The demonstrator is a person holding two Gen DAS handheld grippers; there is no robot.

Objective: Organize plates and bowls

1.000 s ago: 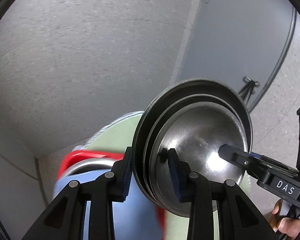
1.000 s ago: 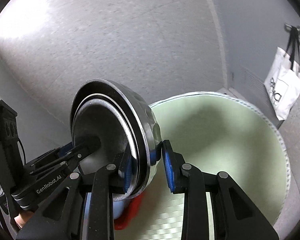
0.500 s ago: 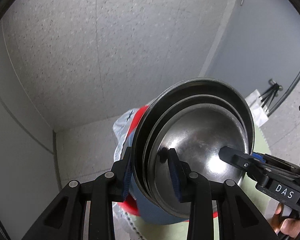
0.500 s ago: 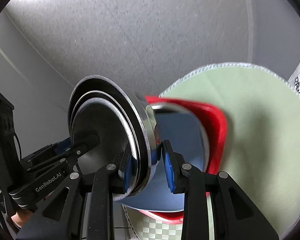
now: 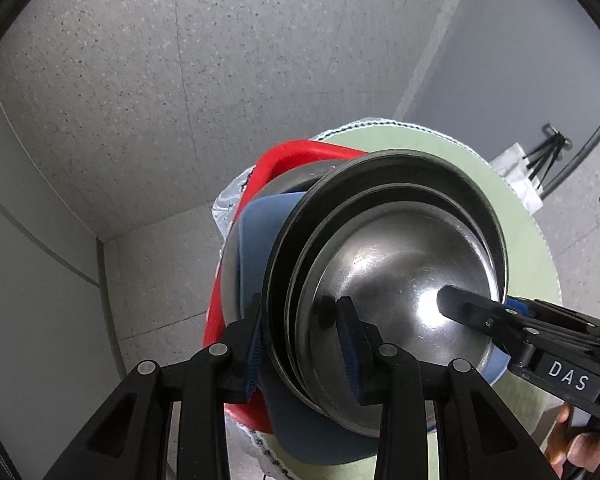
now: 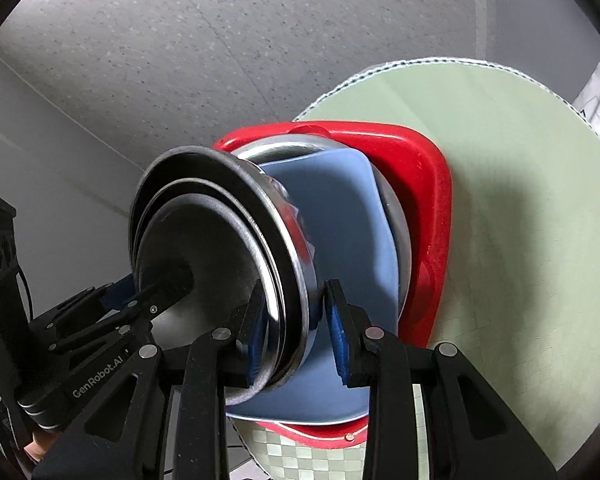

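Note:
A nested stack of steel bowls [image 5: 400,280] is held between both grippers, tilted on its side. My left gripper [image 5: 302,344] is shut on the stack's rim at one side. My right gripper [image 6: 296,336] is shut on the opposite rim of the stack [image 6: 228,248]. Just behind the stack lies a blue plate [image 6: 352,248] on a steel plate [image 6: 396,216] inside a red square plate [image 6: 424,184]. These rest on a round green table mat [image 6: 520,200]. The stack hangs close above the blue plate; I cannot tell whether it touches.
The round table with the green mat [image 5: 528,240] stands on a speckled grey floor [image 5: 140,100]. A grey wall [image 5: 28,280] runs at the left. A white bag [image 5: 520,176] hangs by a dark stand at the far right.
Both grippers have carried the bowl stack over to the red, steel and blue plates, which now sit directly behind the stack. The grip on the stack is unchanged.

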